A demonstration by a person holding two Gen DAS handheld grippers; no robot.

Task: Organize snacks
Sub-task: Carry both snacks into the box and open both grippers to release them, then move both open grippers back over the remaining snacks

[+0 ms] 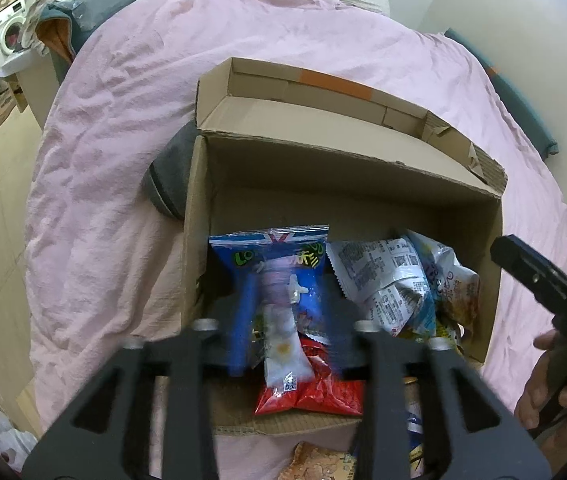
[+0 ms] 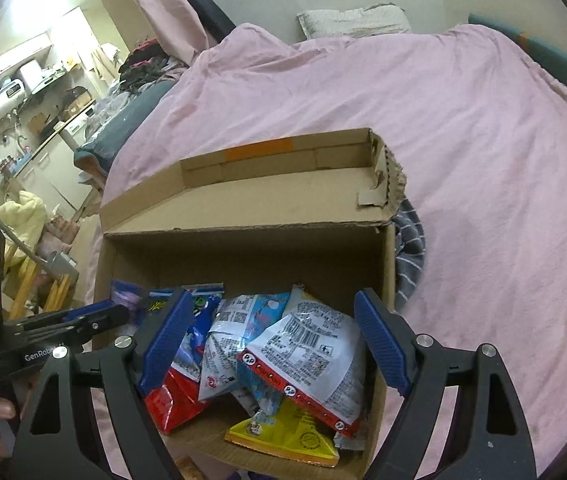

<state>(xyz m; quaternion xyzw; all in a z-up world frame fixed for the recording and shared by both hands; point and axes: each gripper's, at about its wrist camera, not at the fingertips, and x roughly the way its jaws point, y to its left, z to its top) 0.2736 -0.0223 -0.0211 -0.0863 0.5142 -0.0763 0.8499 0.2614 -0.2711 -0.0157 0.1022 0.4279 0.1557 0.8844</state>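
Pink duvet (image 2: pixel 463 152) spread wide, cardboard box (image 1: pixel 199 216) sitting open on top, lid flap folded back to the far side. Inside, a loose heap of snack packets (image 2: pixel 307 344) piled toward the near wall. Left gripper (image 1: pixel 281 304) clamped on a blue packet (image 1: pixel 279 256), held over the box's left half. Right gripper (image 2: pixel 275 340) spread wide above the heap, gripping nothing. Packets likely light, crinkly, slick and crushable; best pinched at a flat sealed edge.
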